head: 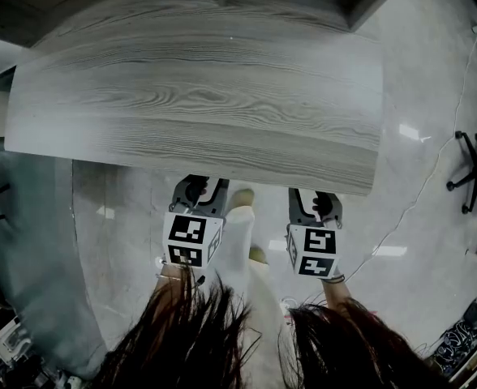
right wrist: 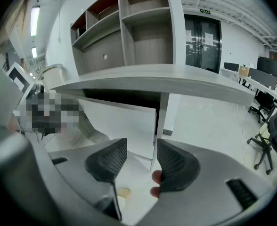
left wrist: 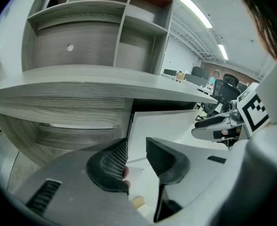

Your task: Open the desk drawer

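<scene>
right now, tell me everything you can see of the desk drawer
The drawer shows as a plain white, smooth flat front with no handle in view, under the grey wood-grain desk top, a dark gap above it. Its right edge stands beside a pale desk leg. The left hand-held gripper and right hand-held gripper are open, aimed at its side edges; no contact shows.
</scene>
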{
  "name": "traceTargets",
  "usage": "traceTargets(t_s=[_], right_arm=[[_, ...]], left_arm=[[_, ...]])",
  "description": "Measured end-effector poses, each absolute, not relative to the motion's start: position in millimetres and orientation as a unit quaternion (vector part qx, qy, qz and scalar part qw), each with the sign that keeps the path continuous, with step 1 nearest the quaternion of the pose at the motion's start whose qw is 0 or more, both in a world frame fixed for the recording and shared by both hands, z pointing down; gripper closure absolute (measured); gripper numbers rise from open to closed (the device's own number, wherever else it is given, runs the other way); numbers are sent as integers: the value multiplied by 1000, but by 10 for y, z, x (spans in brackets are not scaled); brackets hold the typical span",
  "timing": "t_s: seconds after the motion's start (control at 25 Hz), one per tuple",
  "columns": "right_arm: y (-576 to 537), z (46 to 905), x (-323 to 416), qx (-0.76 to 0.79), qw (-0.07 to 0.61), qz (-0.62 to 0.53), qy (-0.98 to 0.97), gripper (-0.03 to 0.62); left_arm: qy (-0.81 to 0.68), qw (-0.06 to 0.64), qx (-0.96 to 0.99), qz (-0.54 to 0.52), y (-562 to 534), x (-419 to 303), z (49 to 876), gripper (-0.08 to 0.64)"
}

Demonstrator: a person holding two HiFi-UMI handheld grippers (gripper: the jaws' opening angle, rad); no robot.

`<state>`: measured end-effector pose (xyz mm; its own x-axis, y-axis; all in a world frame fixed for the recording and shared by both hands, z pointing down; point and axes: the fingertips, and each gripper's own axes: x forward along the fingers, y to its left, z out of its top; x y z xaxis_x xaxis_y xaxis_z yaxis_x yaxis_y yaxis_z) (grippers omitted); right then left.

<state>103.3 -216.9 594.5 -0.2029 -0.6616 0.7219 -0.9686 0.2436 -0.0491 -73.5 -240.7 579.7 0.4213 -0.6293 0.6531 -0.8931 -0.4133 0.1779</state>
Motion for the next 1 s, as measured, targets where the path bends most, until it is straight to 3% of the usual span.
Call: traceTargets(t_s=[1.0], right_arm=[[-2342, 6016, 958, 547, 297, 259, -739, 397]], left_arm=[[-436, 256, 823, 259, -2544, -607, 5823, 442]])
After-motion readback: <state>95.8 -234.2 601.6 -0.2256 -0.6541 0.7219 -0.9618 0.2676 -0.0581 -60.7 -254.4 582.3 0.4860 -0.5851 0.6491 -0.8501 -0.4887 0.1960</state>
